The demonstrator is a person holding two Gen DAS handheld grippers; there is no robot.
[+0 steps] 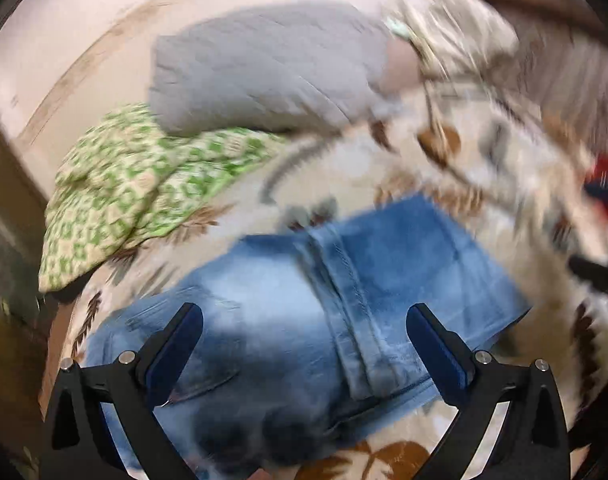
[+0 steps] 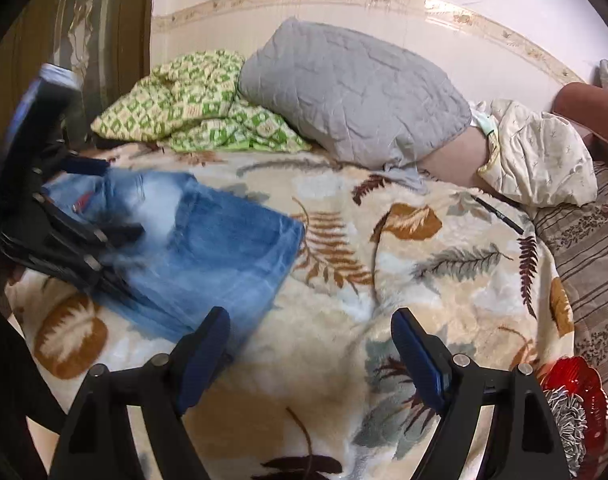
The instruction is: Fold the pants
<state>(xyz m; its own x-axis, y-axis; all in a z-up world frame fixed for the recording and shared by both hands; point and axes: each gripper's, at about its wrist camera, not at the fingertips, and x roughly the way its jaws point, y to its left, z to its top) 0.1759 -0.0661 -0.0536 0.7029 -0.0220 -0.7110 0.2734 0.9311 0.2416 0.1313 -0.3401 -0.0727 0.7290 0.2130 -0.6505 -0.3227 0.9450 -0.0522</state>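
Jeans [image 2: 208,236] lie folded on the leaf-print blanket [image 2: 384,280] at left of the right wrist view, filling the lower centre of the left one. Left tool [image 1: 304,344] above them, jaws apart, empty. Right tool [image 2: 310,344] apart too, over bare blanket. Risk: a low-hanging finger snags denim and drags the fold open.

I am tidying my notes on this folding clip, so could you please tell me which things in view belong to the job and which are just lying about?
Part of the job:
- jeans, folded on the leaf-print blanket
- left gripper, open
- right gripper, open

Just lying about:
- grey pillow
- green patterned cloth
- cream quilted bundle
- pen
- red dish
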